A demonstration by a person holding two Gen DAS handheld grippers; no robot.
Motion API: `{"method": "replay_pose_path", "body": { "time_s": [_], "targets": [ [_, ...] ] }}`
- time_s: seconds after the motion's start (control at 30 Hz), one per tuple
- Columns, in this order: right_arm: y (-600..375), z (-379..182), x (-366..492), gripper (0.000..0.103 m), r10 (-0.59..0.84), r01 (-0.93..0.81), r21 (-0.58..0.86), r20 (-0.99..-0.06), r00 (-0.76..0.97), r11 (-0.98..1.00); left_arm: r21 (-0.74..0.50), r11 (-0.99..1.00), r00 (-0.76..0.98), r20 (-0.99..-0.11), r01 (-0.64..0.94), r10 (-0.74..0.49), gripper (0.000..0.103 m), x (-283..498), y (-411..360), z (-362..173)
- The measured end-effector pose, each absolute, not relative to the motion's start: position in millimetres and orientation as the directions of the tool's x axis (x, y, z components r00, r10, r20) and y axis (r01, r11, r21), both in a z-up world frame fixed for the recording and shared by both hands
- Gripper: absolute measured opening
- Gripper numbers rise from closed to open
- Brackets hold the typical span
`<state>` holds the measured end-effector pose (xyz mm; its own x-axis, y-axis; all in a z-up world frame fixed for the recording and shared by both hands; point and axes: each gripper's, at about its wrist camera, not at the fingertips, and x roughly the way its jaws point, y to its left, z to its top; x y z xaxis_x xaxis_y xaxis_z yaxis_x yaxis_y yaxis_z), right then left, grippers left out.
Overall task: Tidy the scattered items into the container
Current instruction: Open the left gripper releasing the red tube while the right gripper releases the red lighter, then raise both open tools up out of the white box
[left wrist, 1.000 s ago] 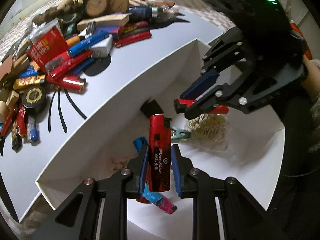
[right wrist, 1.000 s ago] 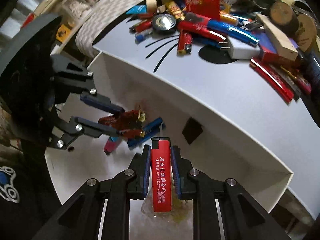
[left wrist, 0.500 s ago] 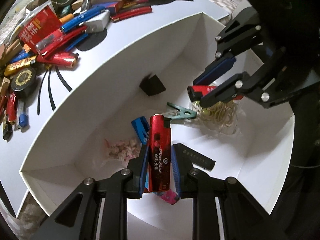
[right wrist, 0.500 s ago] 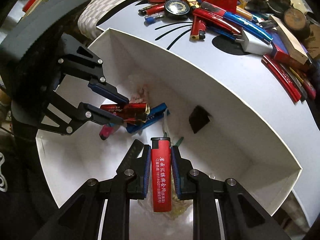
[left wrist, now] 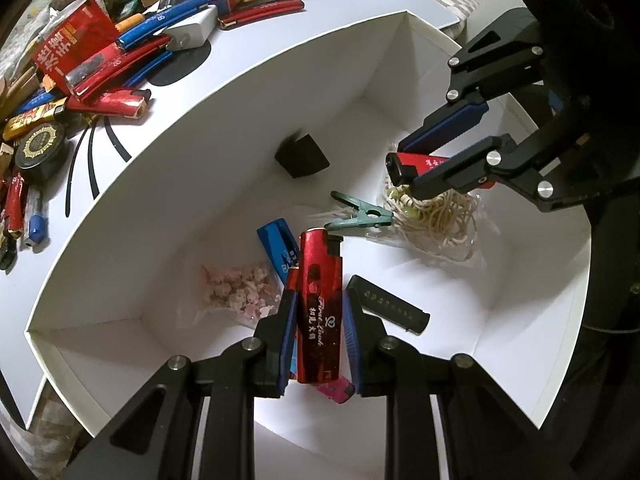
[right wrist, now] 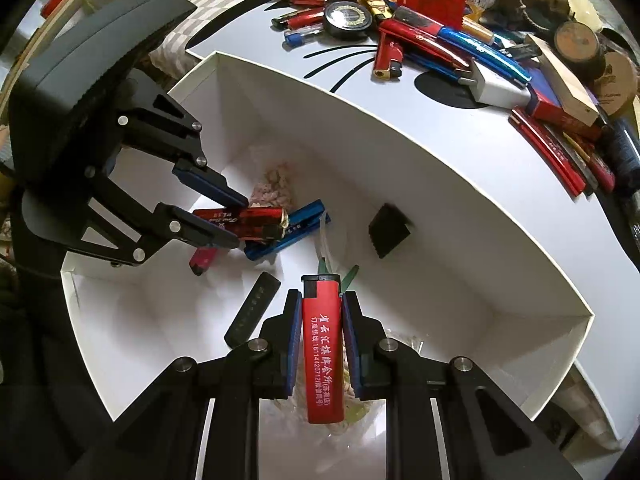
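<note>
You hold a glossy metallic-red lighter (left wrist: 320,304) and a matt red plastic lighter (right wrist: 322,344). Your grippers are matt black with blue pads (left wrist: 286,344). White box (left wrist: 224,128) looks like smooth matt card. Green plastic clip (left wrist: 360,216).

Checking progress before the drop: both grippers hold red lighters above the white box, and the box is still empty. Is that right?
Not quite. Each gripper, left and right, does hold a red lighter over the white box, but the box is not empty. The left wrist view shows a green clip, a blue lighter, a black bar and other items inside.
</note>
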<state>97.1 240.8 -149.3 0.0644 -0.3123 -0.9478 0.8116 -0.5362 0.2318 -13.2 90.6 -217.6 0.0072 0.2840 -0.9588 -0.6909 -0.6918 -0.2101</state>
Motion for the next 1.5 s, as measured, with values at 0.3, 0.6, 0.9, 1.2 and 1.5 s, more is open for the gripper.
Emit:
{"method": "replay_pose_path", "body": {
  "time_s": [0.3,0.6,0.9,1.2,1.5],
  "targets": [
    [239.3,-151.9,97.2,0.020,-0.293,0.813,0.222,-0.954,0.066,-0.539,-0.219,-0.697,0.016,-0.958,-0.683,0.285,0.023,-10.0,88.6,-212.8],
    [240.6,-152.9,94.4,0.020,-0.285,0.812,0.227,-0.955,0.079,-0.537,-0.211,-0.697,0.000,-0.957,-0.685,0.290,0.027,-7.3,85.0,-204.3],
    [241.1,-152.1,93.7,0.027,-0.271,0.812,0.196,-0.961,0.049,-0.549,-0.190,-0.714,-0.036,-0.957,-0.673,0.289,0.060,7.2,84.1,-193.3],
    [238.6,-144.5,102.8,0.090,-0.274,0.824,0.127,-0.961,-0.036,-0.552,-0.179,-0.731,-0.063,-0.955,-0.659,0.291,0.064,25.5,80.3,-185.5],
    [228.8,-157.0,110.8,0.100,-0.265,0.826,0.109,-0.963,-0.051,-0.553,-0.196,-0.758,-0.103,-0.939,-0.622,0.328,0.088,33.1,88.1,-178.9]
  ]
}}
